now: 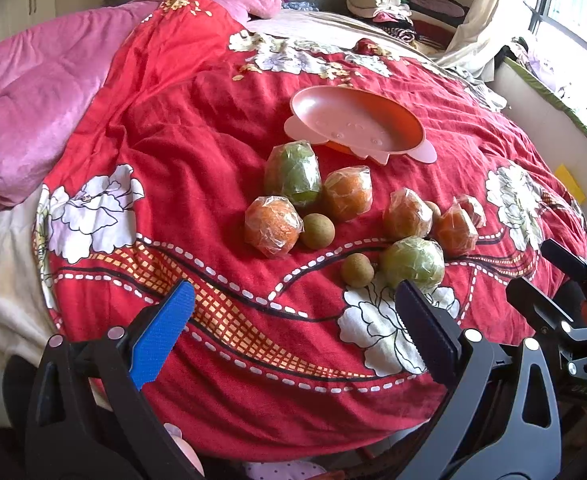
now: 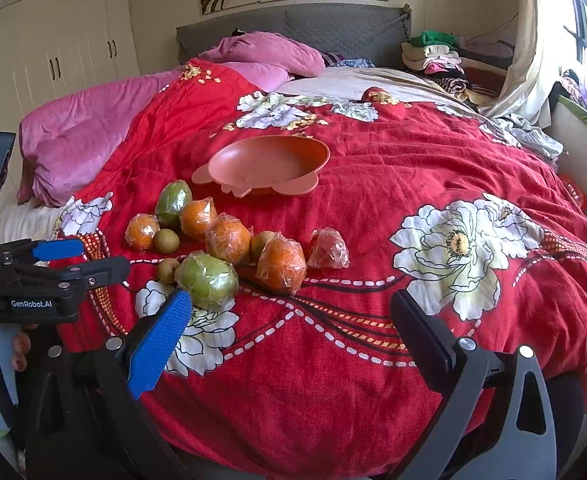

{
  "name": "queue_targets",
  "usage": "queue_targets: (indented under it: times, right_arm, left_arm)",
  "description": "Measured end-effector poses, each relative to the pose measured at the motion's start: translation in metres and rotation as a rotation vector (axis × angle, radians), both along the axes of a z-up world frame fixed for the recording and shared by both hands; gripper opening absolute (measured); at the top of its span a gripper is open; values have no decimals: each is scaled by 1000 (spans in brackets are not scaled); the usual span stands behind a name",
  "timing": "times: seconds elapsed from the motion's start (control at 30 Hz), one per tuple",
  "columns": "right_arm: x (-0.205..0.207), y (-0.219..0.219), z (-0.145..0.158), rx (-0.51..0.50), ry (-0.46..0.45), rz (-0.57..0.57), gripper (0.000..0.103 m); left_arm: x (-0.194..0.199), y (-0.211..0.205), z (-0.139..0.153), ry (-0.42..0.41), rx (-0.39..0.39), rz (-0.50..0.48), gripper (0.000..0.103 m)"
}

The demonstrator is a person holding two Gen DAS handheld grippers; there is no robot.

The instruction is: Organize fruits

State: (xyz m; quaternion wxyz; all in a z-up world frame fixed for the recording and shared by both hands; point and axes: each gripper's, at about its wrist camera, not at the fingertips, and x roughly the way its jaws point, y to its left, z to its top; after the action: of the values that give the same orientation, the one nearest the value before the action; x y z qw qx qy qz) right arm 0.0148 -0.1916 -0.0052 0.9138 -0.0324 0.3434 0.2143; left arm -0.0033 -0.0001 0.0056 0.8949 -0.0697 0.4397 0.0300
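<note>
A red flowered quilt [image 1: 221, 152] covers the bed, with a pink blanket [image 1: 41, 116] bunched at the far left. A pink dish [image 1: 357, 124] sits tilted on the quilt, empty. Near it lie wrapped fruits: a green one [image 1: 293, 174] just beside the dish, orange ones [image 1: 271, 226] around it, two small brown round fruits [image 1: 318, 231], and another green fruit [image 1: 413, 262] nearer. The left tool [image 1: 293, 336] hangs low over the quilt's near part, its jaws wide apart, gripping nothing. The right tool [image 1: 565, 300] shows at the right edge.
</note>
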Motion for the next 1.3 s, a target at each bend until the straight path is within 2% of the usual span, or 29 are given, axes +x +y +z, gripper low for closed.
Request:
queue_targets:
  times: [1.07, 1.3]
  right_arm:
    - [-1, 2, -1, -2, 4, 7, 99]
    - [0, 9, -3, 11, 26, 30, 99]
  left_arm:
    - [-1, 3, 0, -1, -19, -8, 95]
    - [6, 15, -7, 40, -22, -17, 95]
